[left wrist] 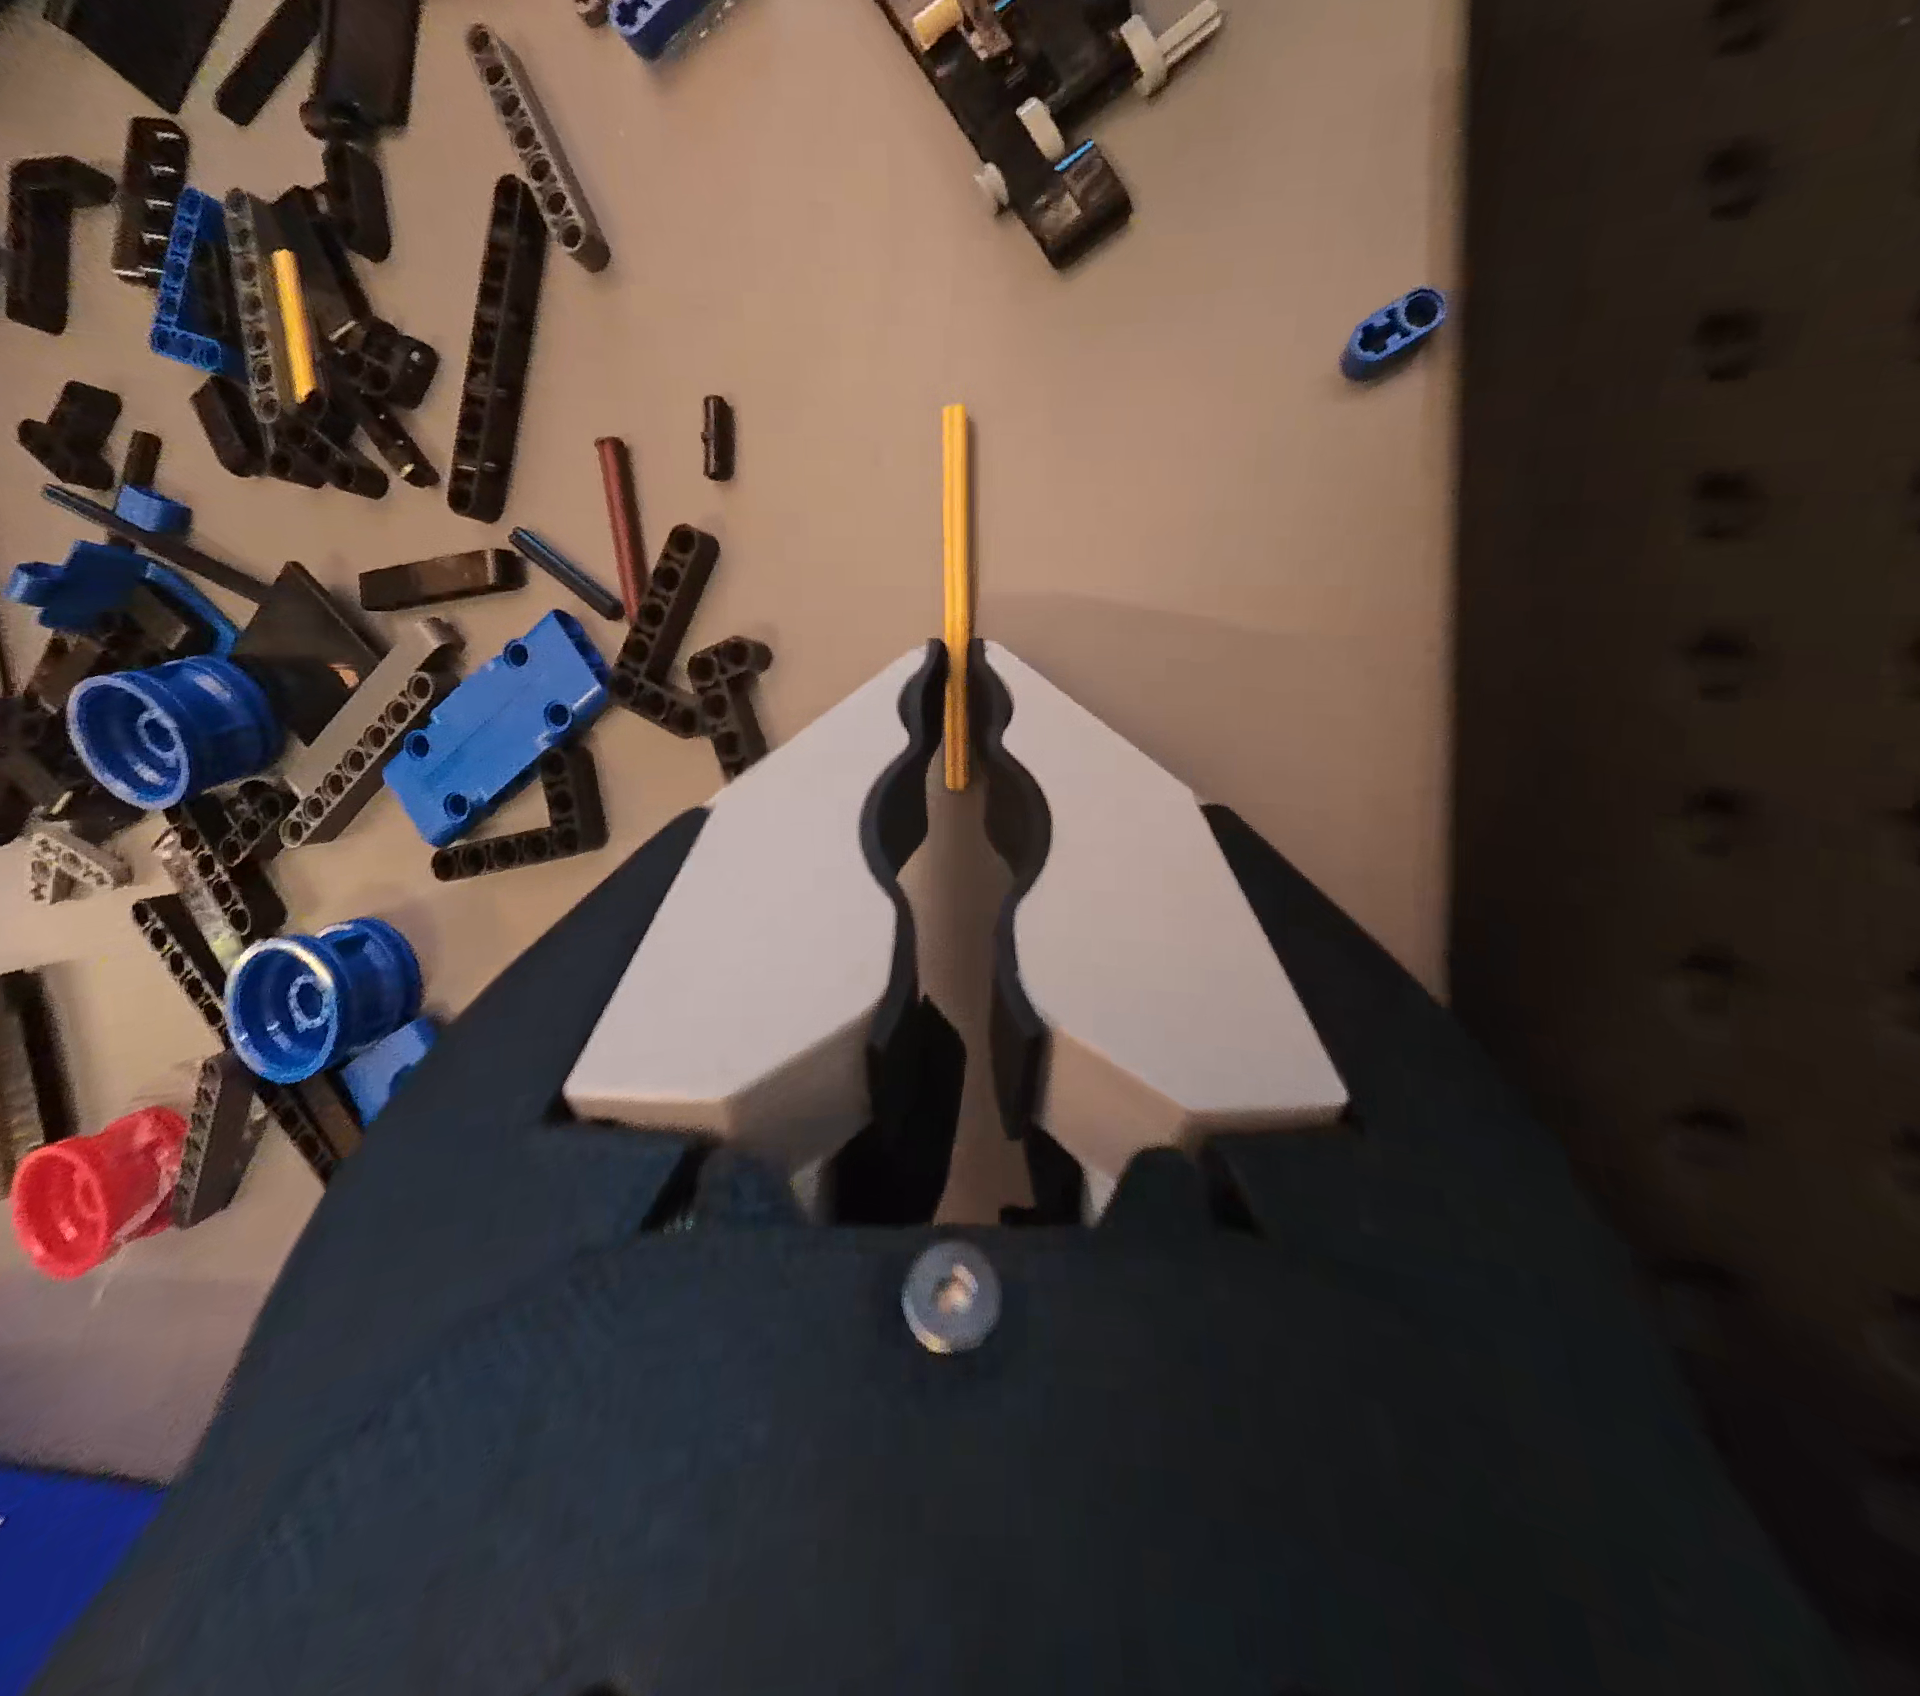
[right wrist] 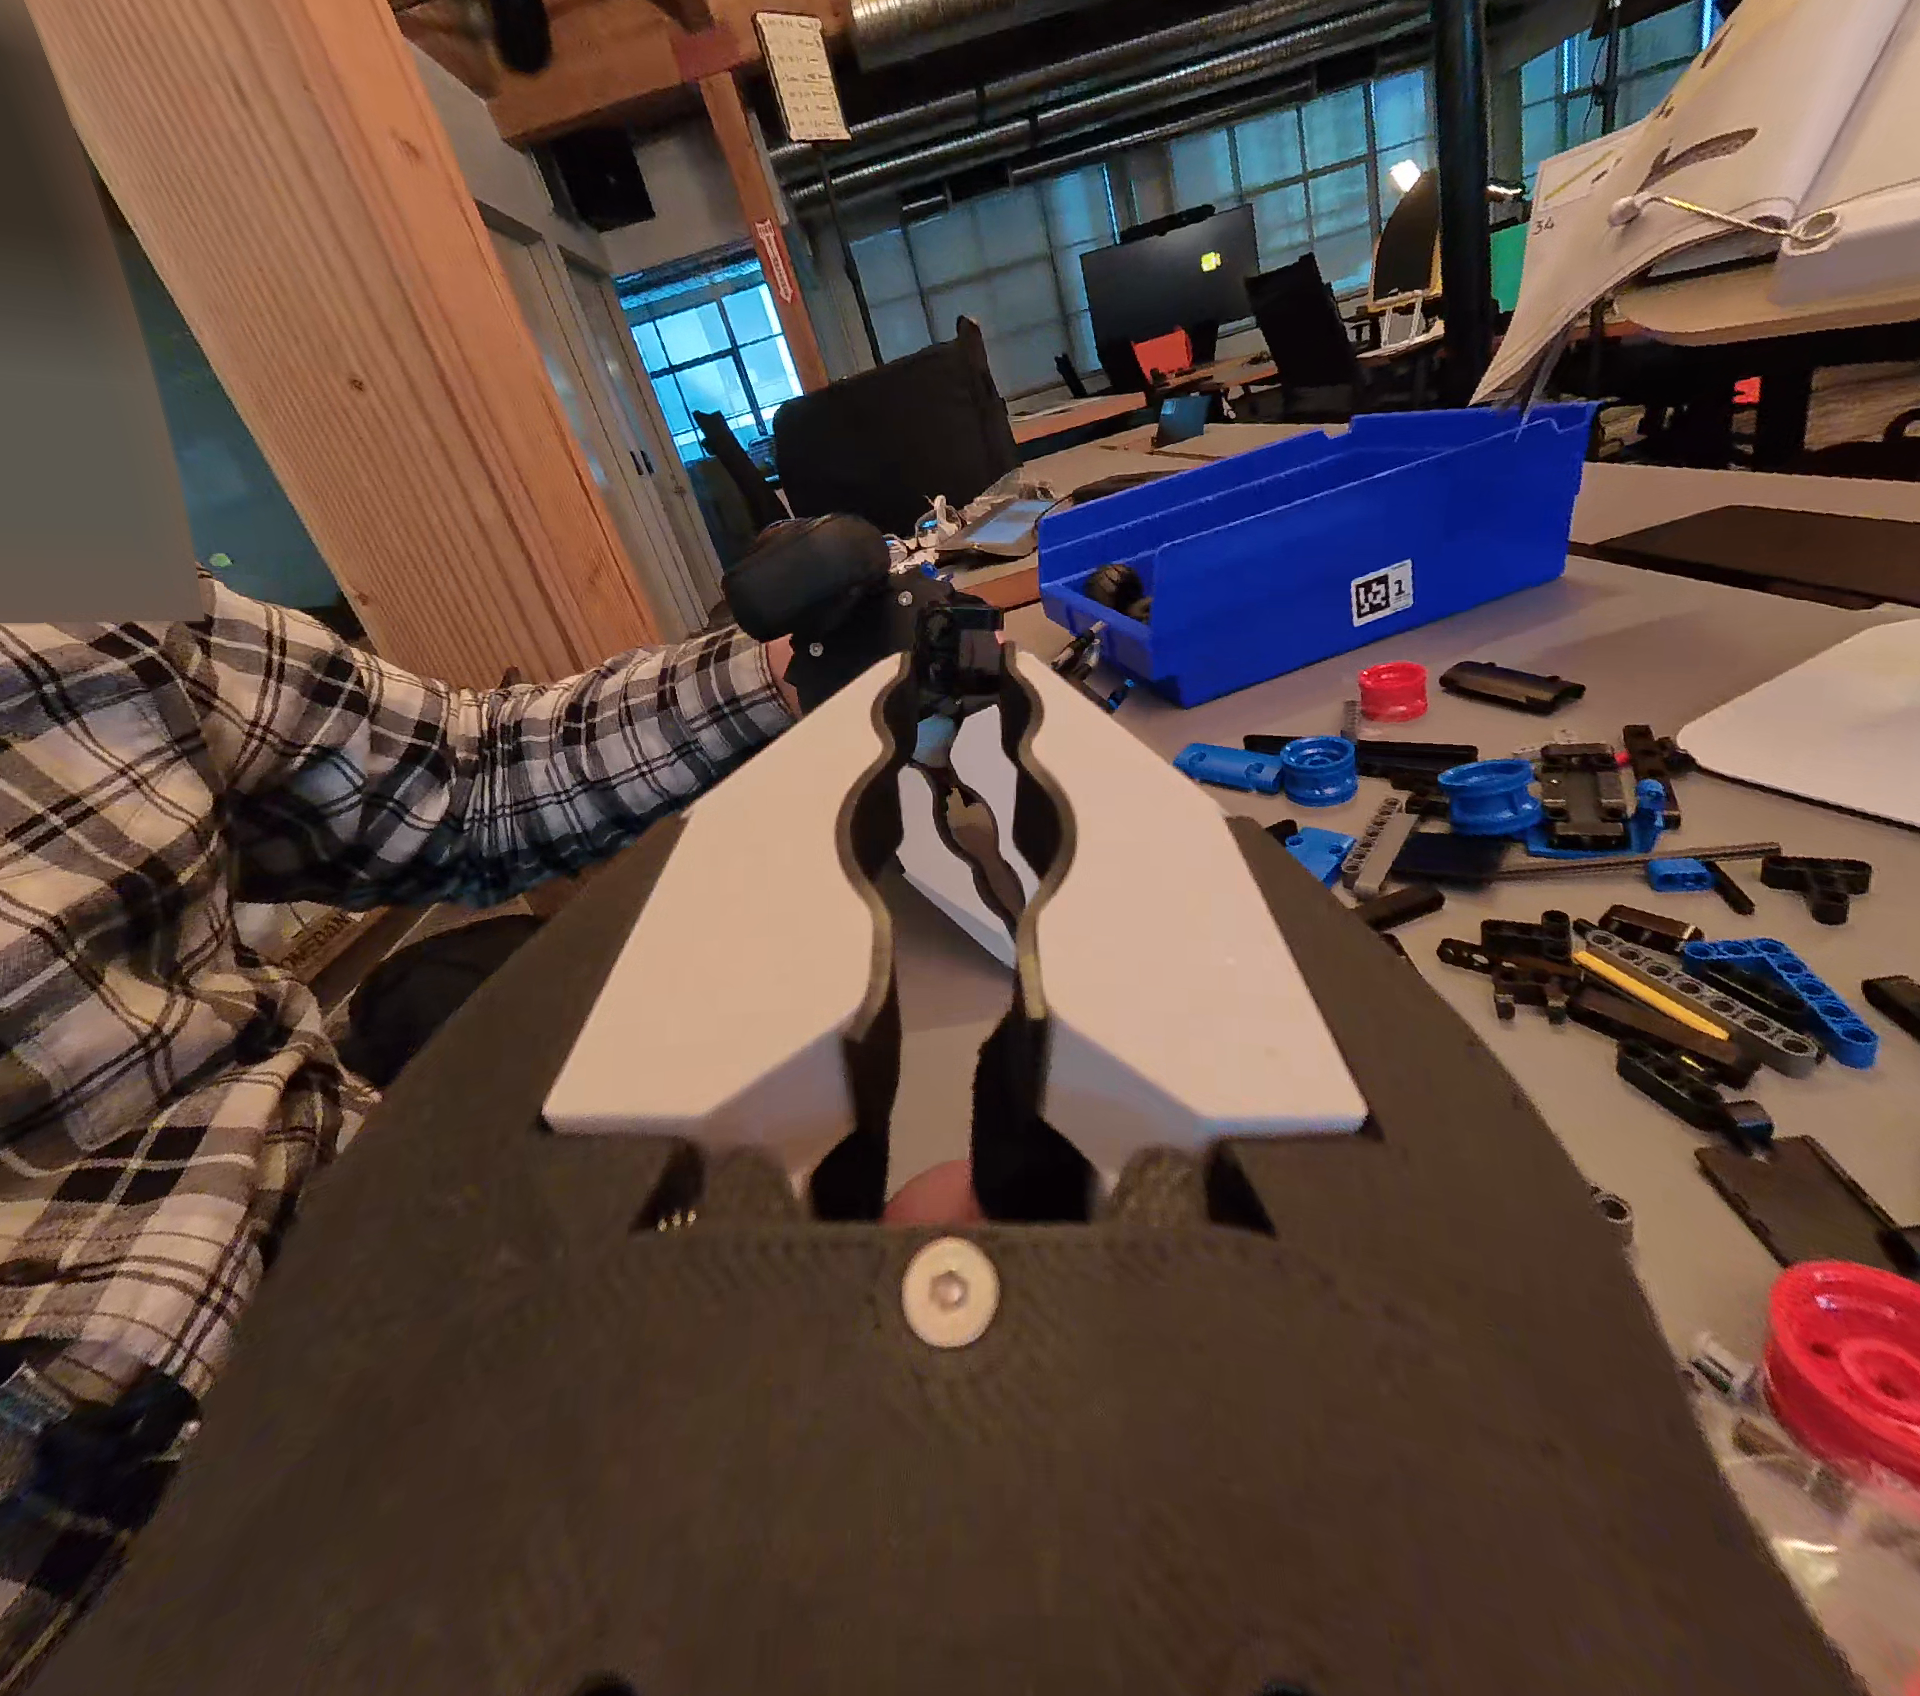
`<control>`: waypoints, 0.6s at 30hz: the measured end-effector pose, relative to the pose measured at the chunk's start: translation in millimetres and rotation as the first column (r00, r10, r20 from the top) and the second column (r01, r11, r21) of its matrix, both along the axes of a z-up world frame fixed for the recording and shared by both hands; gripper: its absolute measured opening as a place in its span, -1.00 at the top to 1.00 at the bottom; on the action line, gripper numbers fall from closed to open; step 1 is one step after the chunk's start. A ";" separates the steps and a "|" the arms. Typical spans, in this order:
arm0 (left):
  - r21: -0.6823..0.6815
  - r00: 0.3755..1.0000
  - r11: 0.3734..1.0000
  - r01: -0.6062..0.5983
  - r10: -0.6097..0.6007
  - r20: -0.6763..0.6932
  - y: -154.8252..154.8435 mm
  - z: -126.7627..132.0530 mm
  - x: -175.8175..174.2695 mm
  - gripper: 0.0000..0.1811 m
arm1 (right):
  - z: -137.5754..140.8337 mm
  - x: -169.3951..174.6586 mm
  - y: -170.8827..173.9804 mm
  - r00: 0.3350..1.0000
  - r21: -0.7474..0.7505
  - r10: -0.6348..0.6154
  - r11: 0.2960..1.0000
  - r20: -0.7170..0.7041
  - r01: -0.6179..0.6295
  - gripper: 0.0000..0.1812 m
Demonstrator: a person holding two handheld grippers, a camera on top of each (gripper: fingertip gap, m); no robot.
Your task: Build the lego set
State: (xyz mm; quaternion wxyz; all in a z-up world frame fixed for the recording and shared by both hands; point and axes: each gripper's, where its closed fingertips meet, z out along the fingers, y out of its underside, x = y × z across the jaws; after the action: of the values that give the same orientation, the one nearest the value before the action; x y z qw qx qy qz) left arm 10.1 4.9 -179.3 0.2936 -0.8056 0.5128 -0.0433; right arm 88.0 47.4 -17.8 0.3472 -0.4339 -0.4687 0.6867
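Observation:
In the left wrist view my left gripper [left wrist: 956,659] is shut on a thin yellow axle [left wrist: 954,524]. The axle sticks out forward from the fingertips, above the grey table [left wrist: 1195,451]. A partly built black assembly [left wrist: 1039,67] with pale pins lies on the table farther ahead. In the right wrist view my right gripper [right wrist: 958,659] is shut on a small black lego piece [right wrist: 958,644], with a light grey pin [right wrist: 933,737] just under it. It is held up above the table. One white finger [right wrist: 945,888] of the left gripper shows behind, through the gap.
Loose black, blue and red pieces [left wrist: 312,503] lie across the table's left. A small blue connector [left wrist: 1392,332] lies near a dark perforated strip [left wrist: 1714,607]. A blue bin [right wrist: 1299,566], an open booklet [right wrist: 1766,88] and a person's plaid sleeve [right wrist: 312,815] show in the right wrist view. About 20 cm separates my left fingertips from my right.

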 end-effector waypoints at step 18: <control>0.353 0.980 0.933 -0.070 -0.002 0.200 15.9 114.1 30.8 0.98 | -23.4 -11.0 -6.1 0.986 0.307 -0.144 0.945 0.080 0.113 0.84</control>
State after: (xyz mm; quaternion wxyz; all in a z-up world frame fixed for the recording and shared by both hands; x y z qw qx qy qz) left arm 40.9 20.8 -65.2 0.4855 -0.7391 0.4663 -0.0235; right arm 77.0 41.3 -41.1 0.4290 -0.4397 -0.5559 0.5600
